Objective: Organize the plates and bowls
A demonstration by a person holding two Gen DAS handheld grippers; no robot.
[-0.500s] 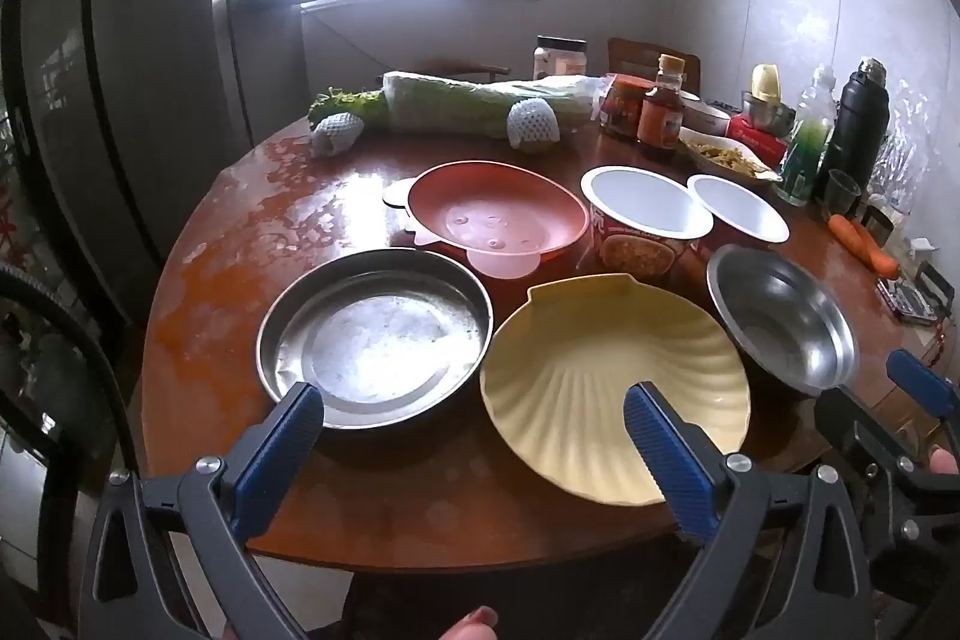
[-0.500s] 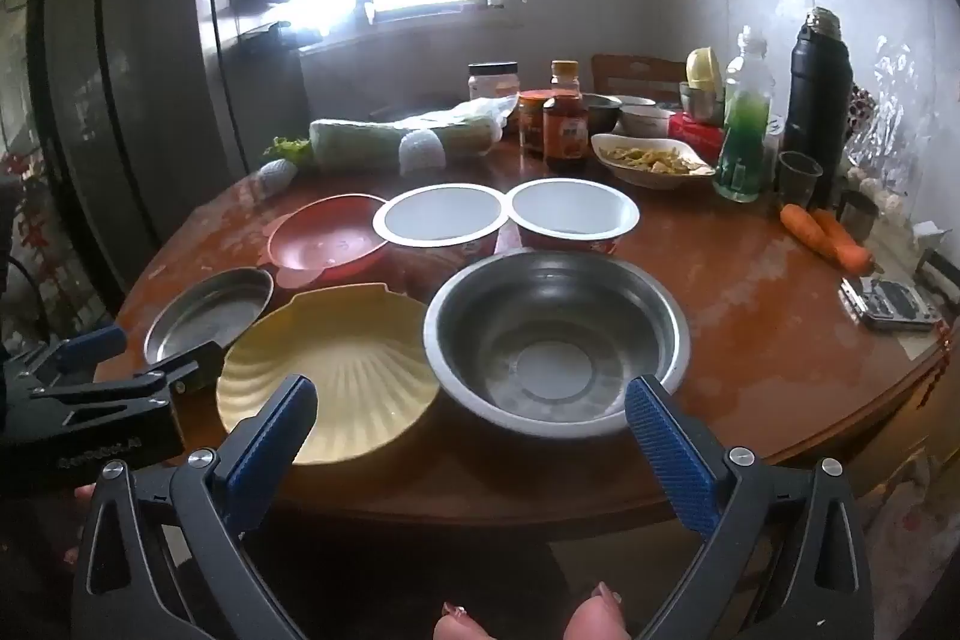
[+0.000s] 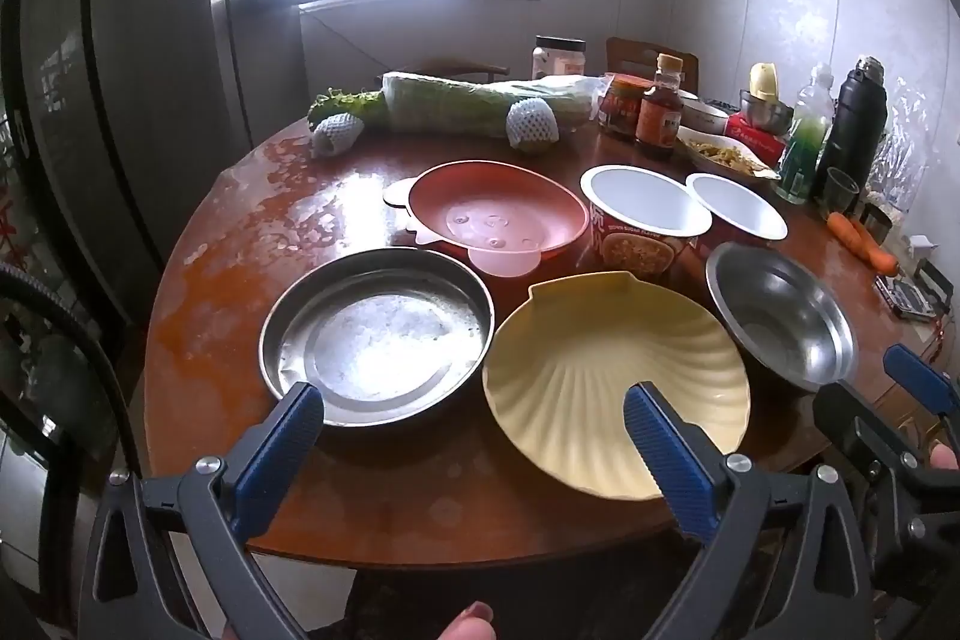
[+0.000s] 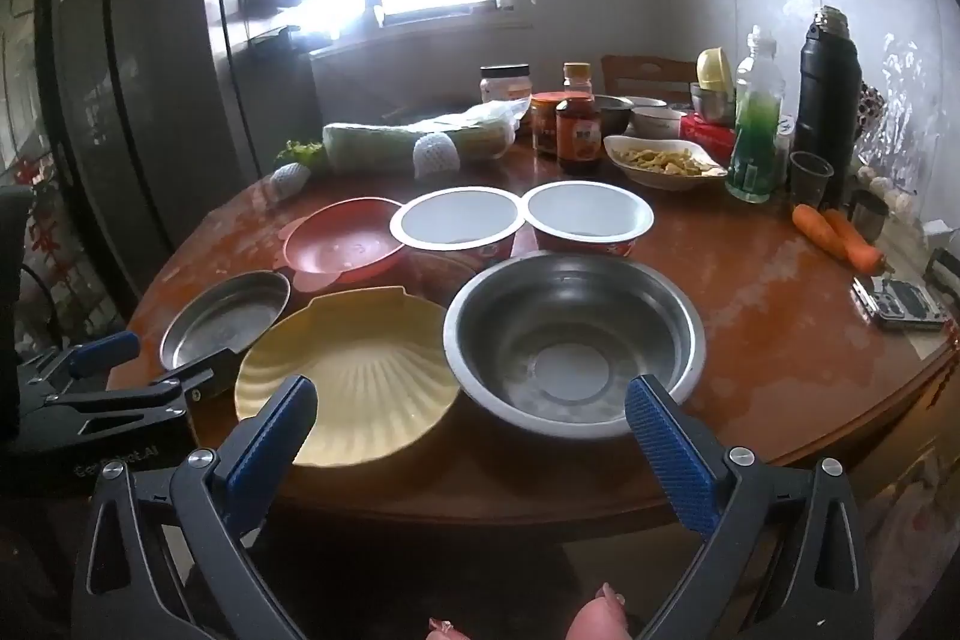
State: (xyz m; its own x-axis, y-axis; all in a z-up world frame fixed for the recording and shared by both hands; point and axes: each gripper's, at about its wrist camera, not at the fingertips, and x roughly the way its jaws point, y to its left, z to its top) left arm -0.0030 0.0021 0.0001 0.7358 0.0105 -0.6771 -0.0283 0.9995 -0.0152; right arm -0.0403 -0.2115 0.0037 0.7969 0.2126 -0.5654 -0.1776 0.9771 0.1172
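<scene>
On the round wooden table (image 3: pixel 240 232) lie a flat steel plate (image 3: pixel 375 337), a yellow shell-shaped plate (image 3: pixel 612 376), a deep steel bowl (image 3: pixel 780 322), a red plastic bowl (image 3: pixel 498 211) and two white-lined paper bowls (image 3: pixel 645 205) (image 3: pixel 735 214). My left gripper (image 3: pixel 474 418) is open and empty, above the table's near edge between the steel plate and the yellow plate. My right gripper (image 4: pixel 471 409) is open and empty, in front of the yellow plate (image 4: pixel 348 376) and the steel bowl (image 4: pixel 573 340). The red bowl (image 4: pixel 345 238) sits further back.
Behind the dishes lie a wrapped cabbage (image 3: pixel 474 106), sauce jars (image 3: pixel 660 109), a dish of food (image 4: pixel 663 163), a green bottle (image 4: pixel 756 130), a black flask (image 4: pixel 828 94), carrots (image 4: pixel 837 232) and a phone (image 4: pixel 900 304). A dark fridge (image 3: pixel 120 100) stands left.
Both grippers have crept slightly forward toward the dishes; the dishes have not moved and nothing was taken hold of.
</scene>
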